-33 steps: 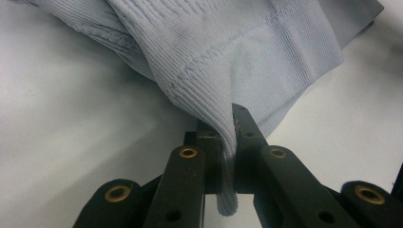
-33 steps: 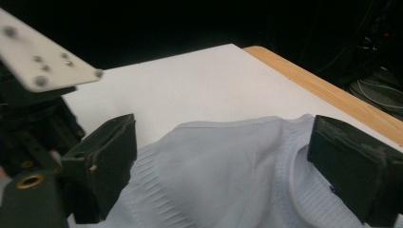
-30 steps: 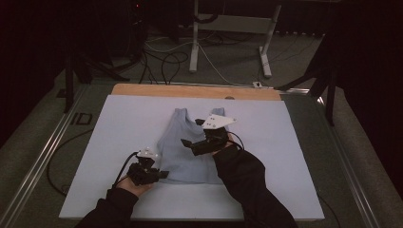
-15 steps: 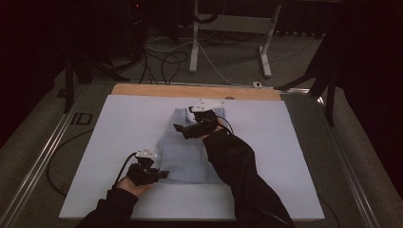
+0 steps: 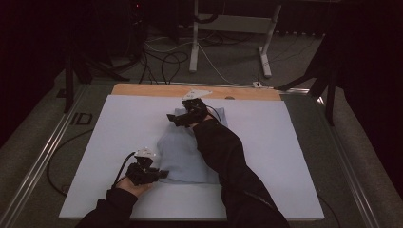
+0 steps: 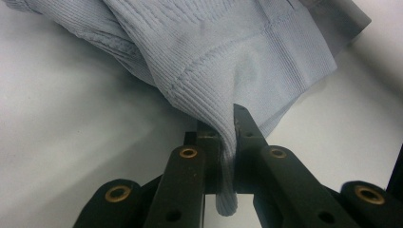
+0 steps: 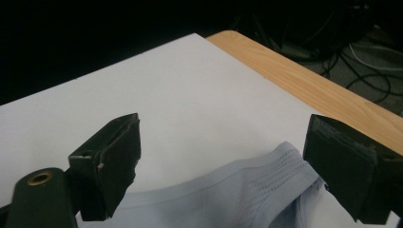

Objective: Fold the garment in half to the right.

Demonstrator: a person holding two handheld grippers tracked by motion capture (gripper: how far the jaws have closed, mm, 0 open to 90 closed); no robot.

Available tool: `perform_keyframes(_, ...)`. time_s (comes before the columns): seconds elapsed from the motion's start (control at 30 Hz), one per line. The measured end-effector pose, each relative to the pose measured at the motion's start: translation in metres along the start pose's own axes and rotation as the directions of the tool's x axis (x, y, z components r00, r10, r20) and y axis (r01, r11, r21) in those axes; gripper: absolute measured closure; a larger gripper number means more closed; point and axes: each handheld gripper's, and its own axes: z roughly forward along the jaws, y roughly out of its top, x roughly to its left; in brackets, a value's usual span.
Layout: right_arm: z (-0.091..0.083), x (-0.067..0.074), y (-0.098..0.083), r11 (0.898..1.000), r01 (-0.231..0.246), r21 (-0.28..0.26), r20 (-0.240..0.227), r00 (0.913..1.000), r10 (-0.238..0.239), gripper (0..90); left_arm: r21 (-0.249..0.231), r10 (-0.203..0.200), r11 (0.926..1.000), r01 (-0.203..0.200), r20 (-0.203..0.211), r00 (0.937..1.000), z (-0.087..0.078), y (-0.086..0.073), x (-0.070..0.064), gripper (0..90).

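Pale-blue top pinched at one corner

Ribbed pale-blue top [image 5: 187, 149] lies mid-counter [image 5: 294, 156] on the white sheet. Left gripper [image 5: 161, 174] has its jaws clamped on the near hem. Right gripper [image 5: 172, 118] hovers over the far strap, jaws wide apart, holding nothing.

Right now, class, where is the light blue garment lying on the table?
In the high view the light blue garment lies mid-table on the white board, its near hem pinched by the left gripper, its far end under the right gripper.

Left gripper [image 5: 159, 174] clamped tight; right gripper [image 5: 172, 119] gaping, arm outstretched.
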Motion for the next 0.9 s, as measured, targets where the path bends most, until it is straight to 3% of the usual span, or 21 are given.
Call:
perform_keyframes(0.17,0.017,-0.004,0.003,1.000,-0.013,0.023,0.012,0.9998,0.013,10.8,-0.002,0.001,1.0000,-0.001,0.004,1.0000,-0.001,0.000,0.000,85.1)
perform_keyframes(0.33,0.033,-0.008,0.004,0.999,0.003,0.049,0.018,0.9998,-0.004,10.1,-0.006,0.000,1.0000,0.000,0.006,1.0000,-0.001,0.000,0.000,85.1)
perform_keyframes(0.37,0.037,-0.008,0.004,0.998,0.009,0.062,0.037,0.9993,-0.011,10.5,-0.007,0.002,1.0000,-0.002,0.006,1.0000,-0.001,0.000,0.000,85.1)
perform_keyframes(0.53,0.053,-0.015,0.000,0.994,-0.028,0.104,0.066,0.9976,0.021,14.0,-0.010,-0.004,0.9999,0.004,0.011,0.9999,-0.001,0.000,0.000,85.1)
perform_keyframes(0.67,0.062,-0.020,-0.003,0.989,-0.060,0.137,0.100,0.9939,0.047,19.7,-0.016,-0.007,0.9998,0.007,0.013,0.9999,-0.002,0.001,0.000,85.1)
perform_keyframes(0.7,0.069,-0.024,-0.005,0.984,-0.061,0.170,0.152,0.9878,0.035,30.5,-0.017,-0.007,0.9998,0.007,0.015,0.9999,-0.001,0.001,0.000,85.2)
perform_keyframes(0.9,0.081,-0.028,-0.009,0.971,-0.095,0.221,0.179,0.9823,0.056,45.2,-0.019,-0.008,0.9998,0.009,0.021,0.9998,-0.002,0.001,0.000,85.1)
